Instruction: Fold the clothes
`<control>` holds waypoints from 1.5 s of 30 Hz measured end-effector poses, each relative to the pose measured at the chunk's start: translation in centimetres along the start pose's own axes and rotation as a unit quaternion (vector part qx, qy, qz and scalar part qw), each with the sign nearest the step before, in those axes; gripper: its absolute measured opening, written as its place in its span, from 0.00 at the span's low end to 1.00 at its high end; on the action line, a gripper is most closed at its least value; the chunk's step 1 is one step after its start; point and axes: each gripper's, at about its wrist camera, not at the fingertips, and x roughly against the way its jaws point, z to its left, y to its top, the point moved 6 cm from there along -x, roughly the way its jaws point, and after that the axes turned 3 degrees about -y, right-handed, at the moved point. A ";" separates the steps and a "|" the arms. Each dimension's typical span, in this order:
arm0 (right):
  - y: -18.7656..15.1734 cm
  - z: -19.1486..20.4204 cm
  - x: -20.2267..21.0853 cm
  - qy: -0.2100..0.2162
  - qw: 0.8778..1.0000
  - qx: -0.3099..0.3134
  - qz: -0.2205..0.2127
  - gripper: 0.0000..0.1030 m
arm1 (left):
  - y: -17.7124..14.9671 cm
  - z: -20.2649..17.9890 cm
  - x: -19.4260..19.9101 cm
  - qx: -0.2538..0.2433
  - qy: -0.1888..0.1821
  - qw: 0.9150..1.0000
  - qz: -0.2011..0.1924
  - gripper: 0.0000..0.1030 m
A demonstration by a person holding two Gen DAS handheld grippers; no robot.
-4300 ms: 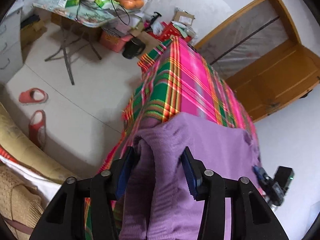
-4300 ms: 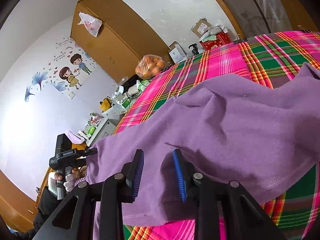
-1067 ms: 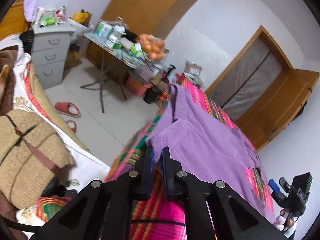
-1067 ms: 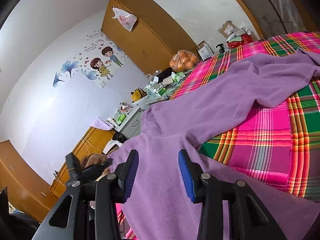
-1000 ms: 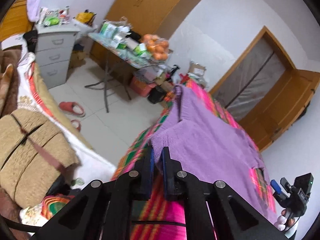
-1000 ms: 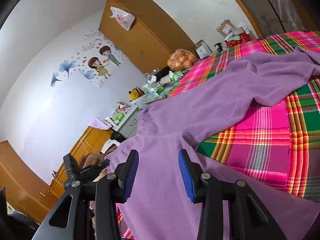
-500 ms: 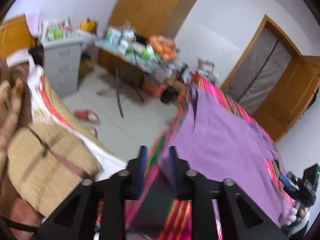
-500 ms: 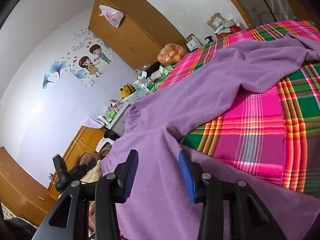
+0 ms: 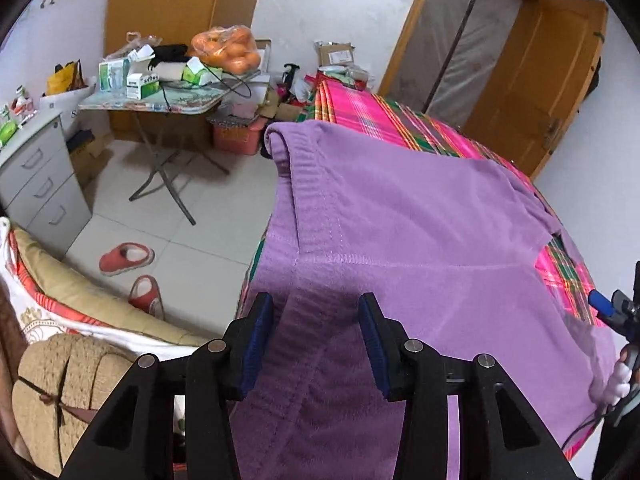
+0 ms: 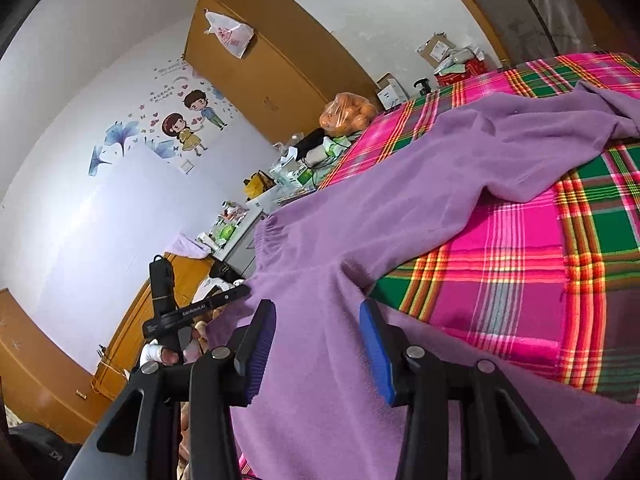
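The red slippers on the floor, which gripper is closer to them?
Left. The left gripper hangs at the bed edge beside the red slippers; the right gripper sits across the purple garment.

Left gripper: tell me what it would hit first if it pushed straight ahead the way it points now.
Most likely the purple garment. The left gripper is open with the cloth lying between and ahead of its fingers, spread over the plaid cover. Depth is hard to judge.

Red slippers (image 9: 127, 257), bagged oranges (image 9: 227, 49)
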 end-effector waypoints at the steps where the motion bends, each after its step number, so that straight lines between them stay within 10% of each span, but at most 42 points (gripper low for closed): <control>1: 0.0 0.0 0.0 0.000 1.000 -0.001 0.000 0.44 | 0.0 -0.1 0.1 -0.002 0.000 1.000 -0.004 0.34; 7: -0.1 0.4 -0.9 0.006 1.000 -0.001 0.009 0.44 | -0.2 -0.4 0.9 -0.015 -0.002 1.000 -0.009 0.06; 26: 3.3 -3.2 2.1 -0.074 0.997 -0.008 -0.029 0.45 | 0.1 1.7 3.1 0.012 0.082 0.995 -0.057 0.04; 35: 7.4 -10.9 5.9 -0.174 0.979 -0.083 -0.064 0.49 | -0.3 -3.5 5.9 0.018 0.016 0.995 -0.098 0.07; 45: 6.6 -7.5 1.8 -0.093 0.995 -0.033 -0.007 0.49 | -3.4 -5.9 0.2 0.024 0.011 0.999 -0.022 0.14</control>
